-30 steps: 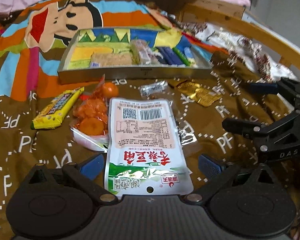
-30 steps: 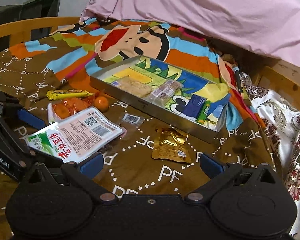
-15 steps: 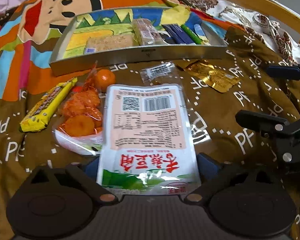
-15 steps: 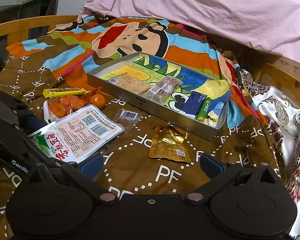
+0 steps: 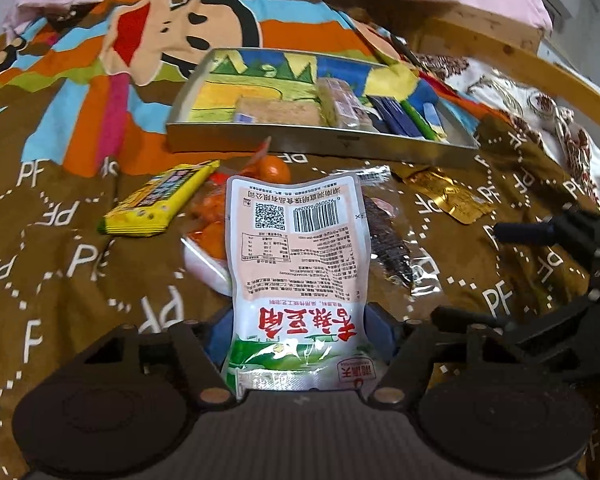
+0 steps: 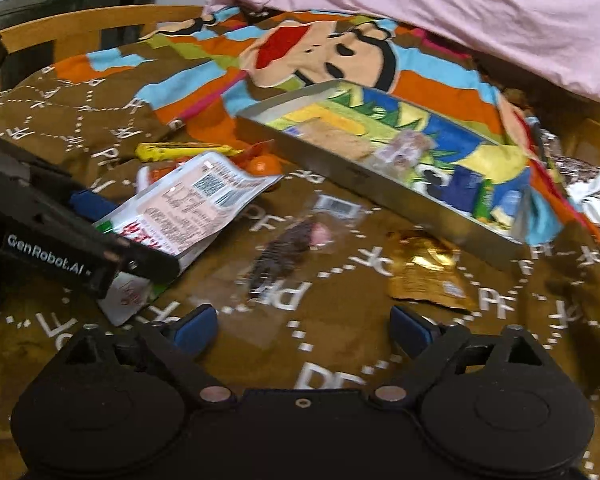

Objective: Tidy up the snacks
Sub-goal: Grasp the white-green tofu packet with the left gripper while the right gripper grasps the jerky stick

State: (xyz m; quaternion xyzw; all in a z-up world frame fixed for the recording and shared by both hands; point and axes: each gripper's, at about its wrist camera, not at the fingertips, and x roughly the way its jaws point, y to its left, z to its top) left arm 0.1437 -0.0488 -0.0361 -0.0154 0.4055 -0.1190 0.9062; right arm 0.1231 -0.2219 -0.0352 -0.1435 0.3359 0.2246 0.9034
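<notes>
1. Snacks lie on the bed, near the tray.
2. Your left gripper has fingers closing on the white pouch; squeeze evenly.
3. Your right gripper has fingers apart, narrowing, empty; centre them over the clear packet.

White and pink snack packet is being held up off bedspread by its green end, barcode side facing up, far end tilting upward. Clear packet of dark snack and gold packet are lying flat just beside it. Metal tray is lying beyond, partly filled.
</notes>
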